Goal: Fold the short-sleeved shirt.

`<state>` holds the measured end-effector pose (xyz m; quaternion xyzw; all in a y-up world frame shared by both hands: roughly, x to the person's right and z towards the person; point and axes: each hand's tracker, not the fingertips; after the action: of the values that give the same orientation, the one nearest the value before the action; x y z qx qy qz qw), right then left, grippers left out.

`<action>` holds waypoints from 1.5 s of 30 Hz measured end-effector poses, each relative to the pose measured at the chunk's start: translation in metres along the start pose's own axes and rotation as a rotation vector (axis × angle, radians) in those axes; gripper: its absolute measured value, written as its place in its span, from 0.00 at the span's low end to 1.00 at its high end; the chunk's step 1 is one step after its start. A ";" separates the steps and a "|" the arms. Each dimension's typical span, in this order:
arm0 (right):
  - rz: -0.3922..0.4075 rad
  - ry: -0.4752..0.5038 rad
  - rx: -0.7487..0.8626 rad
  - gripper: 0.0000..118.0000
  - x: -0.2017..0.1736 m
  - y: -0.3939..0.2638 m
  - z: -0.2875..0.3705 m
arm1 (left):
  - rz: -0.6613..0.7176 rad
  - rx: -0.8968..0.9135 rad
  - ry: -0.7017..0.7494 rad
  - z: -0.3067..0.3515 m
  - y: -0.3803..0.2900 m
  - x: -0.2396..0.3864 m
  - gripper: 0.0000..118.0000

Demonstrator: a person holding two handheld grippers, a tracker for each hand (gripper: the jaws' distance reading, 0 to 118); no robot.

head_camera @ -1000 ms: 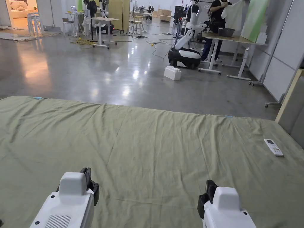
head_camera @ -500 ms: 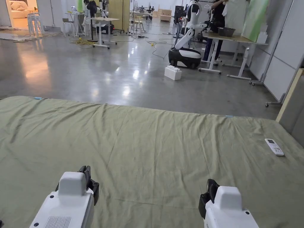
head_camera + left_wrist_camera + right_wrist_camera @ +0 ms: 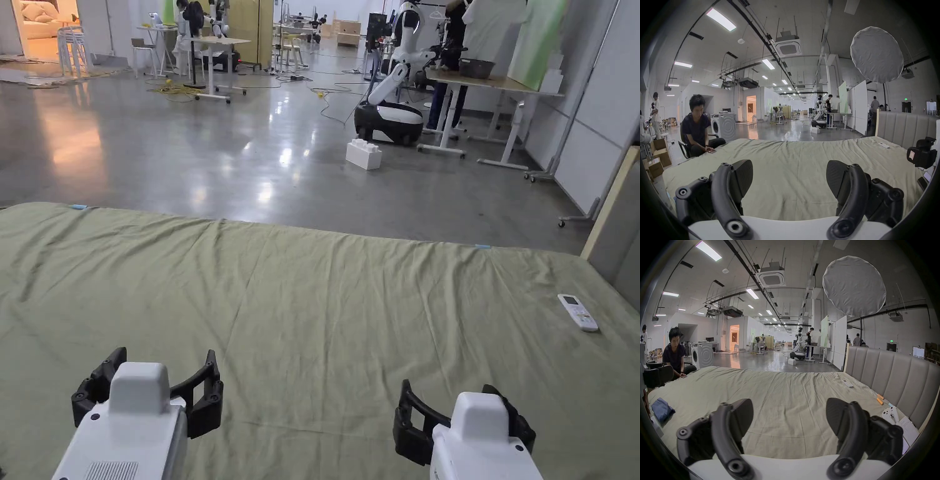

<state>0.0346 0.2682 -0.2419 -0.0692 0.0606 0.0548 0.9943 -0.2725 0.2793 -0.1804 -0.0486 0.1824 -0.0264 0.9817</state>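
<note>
Grippers at rest above the green sheet: left gripper and right gripper both spread wide, holding nothing. Blue bundled garment, possibly the shirt, lies far left of the right gripper. Judged progress: folding not begun; fetching, spreading and folding remain.

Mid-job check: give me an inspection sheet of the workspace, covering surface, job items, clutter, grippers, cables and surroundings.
Surface: green sheet over a bed, wrinkled, bare in the middle.
Job's things: blue cloth bunched at the sheet's left edge; cannot tell if it is the shirt.
Clutter: remote on the right side; controller, paper and orange items by the headboard.
Grippers: left gripper and right gripper both open, empty, above the near edge.
Cables: loose on the floor far off.
Surroundings: seated person at the bed's left; white robot and tables beyond.
</note>
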 end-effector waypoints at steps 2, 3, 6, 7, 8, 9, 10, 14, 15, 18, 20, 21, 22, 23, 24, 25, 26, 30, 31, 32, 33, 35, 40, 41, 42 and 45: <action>-0.003 0.006 0.006 0.88 0.000 0.001 0.000 | -0.020 0.004 -0.006 0.000 0.000 -0.001 0.87; -0.003 0.006 0.007 0.92 -0.001 0.001 -0.001 | -0.023 0.003 -0.006 -0.001 0.001 0.000 0.88; -0.015 0.000 -0.008 0.99 -0.001 0.001 -0.002 | -0.018 0.004 -0.004 -0.002 0.003 -0.001 0.88; -0.019 0.000 -0.002 1.00 -0.001 0.001 -0.002 | -0.008 0.001 0.001 -0.002 0.004 -0.001 0.88; -0.024 0.002 0.002 1.00 -0.001 0.001 -0.003 | 0.008 -0.004 0.005 -0.003 0.006 -0.002 0.88; -0.029 0.006 0.000 1.00 0.000 0.002 -0.003 | 0.021 -0.010 0.006 -0.003 0.008 -0.005 0.88; -0.032 0.014 0.003 1.00 0.001 0.003 -0.003 | 0.031 -0.010 0.004 -0.003 0.008 -0.006 0.88; -0.068 0.059 0.000 1.00 0.005 0.006 -0.001 | 0.052 -0.002 -0.006 -0.002 0.009 -0.011 0.88; -0.074 0.056 -0.010 1.00 0.004 0.006 -0.002 | 0.062 0.000 -0.011 -0.001 0.009 -0.012 0.88; -0.056 0.040 -0.030 1.00 0.004 0.008 -0.002 | 0.091 0.000 -0.041 0.000 0.011 -0.017 0.93; -0.066 0.028 -0.042 1.00 0.004 0.008 -0.002 | 0.090 0.004 -0.054 0.000 0.011 -0.019 0.93; -0.080 0.018 -0.050 1.00 0.004 0.007 -0.002 | 0.085 0.005 -0.053 -0.001 0.011 -0.019 0.93; -0.096 0.008 -0.056 1.00 0.005 0.007 -0.002 | 0.083 0.005 -0.049 -0.001 0.011 -0.019 0.94; -0.106 -0.007 -0.068 1.00 0.006 0.006 -0.002 | 0.082 0.003 -0.036 -0.001 0.011 -0.020 0.95; -0.117 -0.024 -0.089 1.00 0.005 0.006 -0.002 | 0.084 0.002 -0.035 -0.001 0.011 -0.020 0.96; -0.114 -0.042 -0.094 1.00 0.005 0.006 -0.003 | 0.084 0.000 -0.036 -0.001 0.011 -0.021 0.96; -0.118 -0.054 -0.098 1.00 0.005 0.007 -0.005 | 0.083 -0.003 -0.037 -0.001 0.011 -0.021 0.96; -0.105 -0.055 -0.079 1.00 0.005 0.008 -0.006 | 0.072 -0.009 -0.022 -0.001 0.010 -0.021 0.98; -0.110 -0.036 -0.071 1.00 0.006 0.010 -0.005 | 0.070 -0.011 -0.013 -0.001 0.010 -0.020 1.00; -0.116 -0.019 -0.066 1.00 0.006 0.011 -0.005 | 0.070 -0.012 -0.014 -0.002 0.010 -0.020 1.00; -0.121 0.000 -0.062 1.00 0.007 0.013 -0.005 | 0.068 -0.008 -0.019 -0.001 0.009 -0.019 1.00; -0.123 0.011 -0.057 1.00 0.006 0.016 -0.005 | 0.067 0.005 -0.036 -0.001 0.009 -0.019 1.00; -0.143 0.035 -0.086 1.00 0.000 0.026 -0.009 | 0.037 -0.002 -0.015 -0.002 0.011 -0.009 1.00; -0.157 0.041 -0.094 1.00 0.000 0.028 -0.009 | 0.033 -0.002 -0.015 -0.002 0.012 -0.007 1.00; -0.163 0.043 -0.095 1.00 -0.001 0.030 -0.010 | 0.030 -0.003 -0.012 -0.002 0.012 -0.006 1.00; -0.172 0.030 -0.102 1.00 -0.003 0.036 -0.011 | 0.014 -0.003 0.001 -0.001 0.013 -0.003 1.00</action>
<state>0.0260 0.3015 -0.2568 -0.1252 0.0666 -0.0286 0.9895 -0.2755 0.2923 -0.1820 -0.0486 0.1834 -0.0194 0.9816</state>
